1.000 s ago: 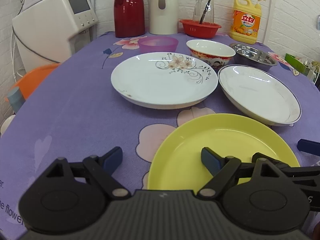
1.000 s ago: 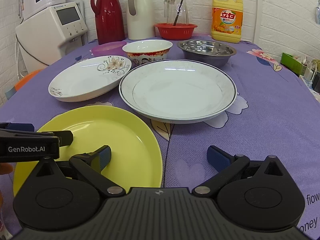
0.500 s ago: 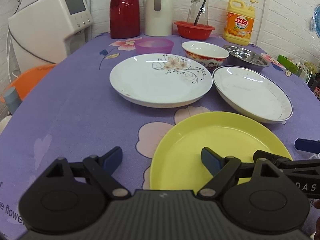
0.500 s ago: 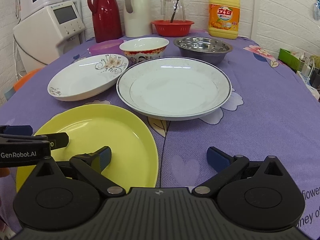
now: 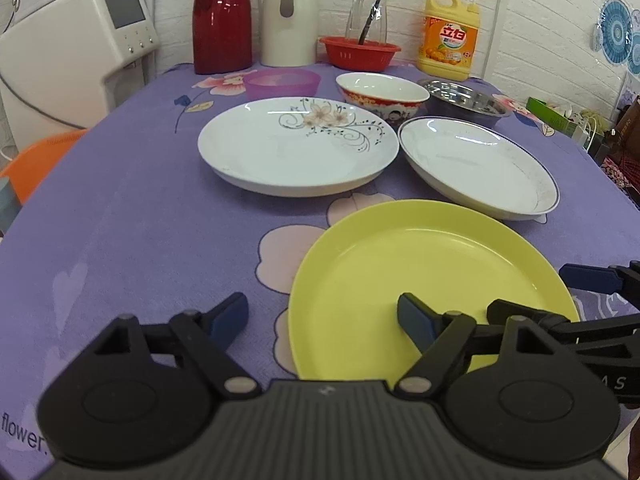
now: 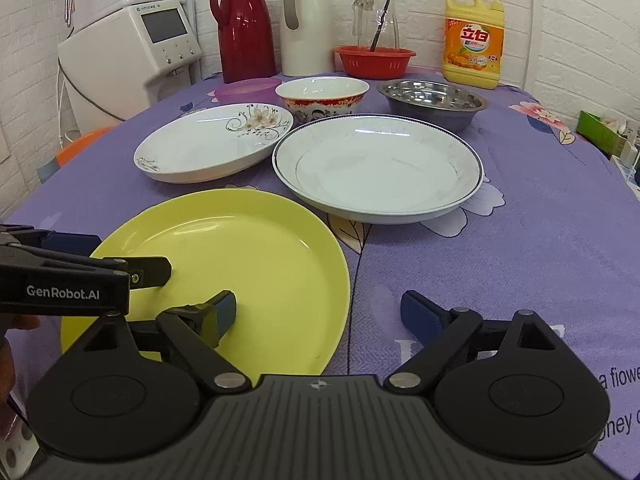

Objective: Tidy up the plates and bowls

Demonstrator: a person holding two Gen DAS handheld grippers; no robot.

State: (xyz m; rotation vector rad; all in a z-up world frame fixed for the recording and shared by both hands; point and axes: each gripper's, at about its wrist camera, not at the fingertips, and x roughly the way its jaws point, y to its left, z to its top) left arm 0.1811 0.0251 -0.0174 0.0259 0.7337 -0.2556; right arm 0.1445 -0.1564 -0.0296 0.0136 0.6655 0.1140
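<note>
Left wrist view: my left gripper (image 5: 322, 318) straddles the near-left rim of the yellow plate (image 5: 420, 276), one finger (image 5: 230, 316) outside on the purple tablecloth (image 5: 140, 220), the other over the plate. Its jaws have just been closing in, yet the pads press on nothing. My right gripper (image 6: 316, 314) stands spread wide across the plate's right rim. Beyond lie a flowered plate (image 5: 296, 152) and a blue-rimmed plate (image 6: 376, 168), just beside each other.

We cannot see the near rim of the round yellow plastic plate (image 5: 420, 272), hidden behind the black gripper body, nor the orange seat (image 5: 36, 156) cut off at the left edge.
</note>
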